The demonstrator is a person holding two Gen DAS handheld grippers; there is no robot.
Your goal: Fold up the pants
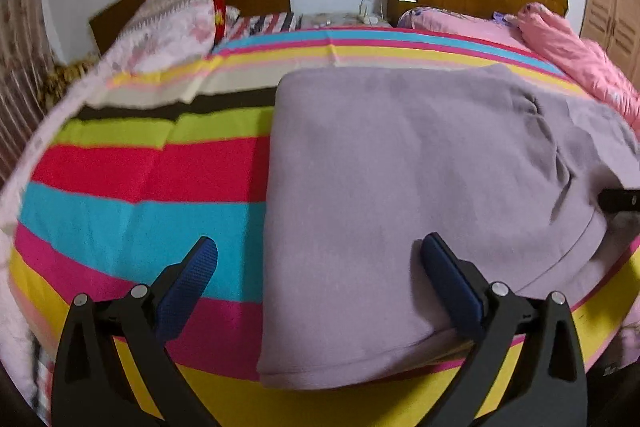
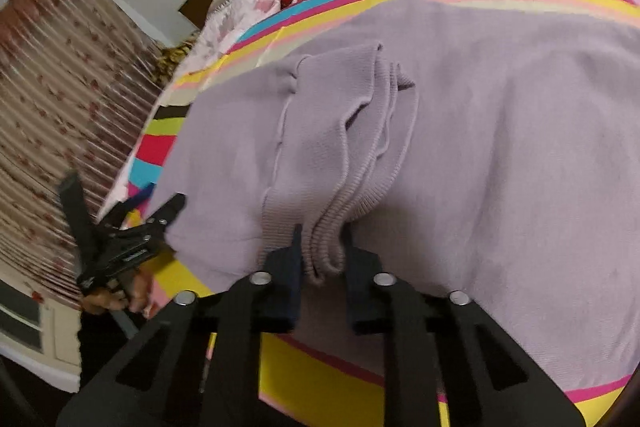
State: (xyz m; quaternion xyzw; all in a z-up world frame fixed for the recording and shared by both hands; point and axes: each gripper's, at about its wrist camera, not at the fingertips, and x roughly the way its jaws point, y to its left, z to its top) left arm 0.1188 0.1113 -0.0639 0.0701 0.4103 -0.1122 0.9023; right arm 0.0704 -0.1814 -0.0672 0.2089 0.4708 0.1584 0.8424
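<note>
Your right gripper [image 2: 320, 251] fingers pinch the ribbed cuffs of the soft lilac knit pants [image 1: 400, 187] lying on the bright striped bed cover [image 1: 140, 207], so hold tight, pull the fold flat, and keep your left gripper [image 1: 320, 267] fingers spread wide.

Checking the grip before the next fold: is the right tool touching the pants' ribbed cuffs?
Touching. The right wrist view shows the right tool closed around the bunched ribbed cuffs of the lilac pants, fabric pinched between its fingers.
</note>
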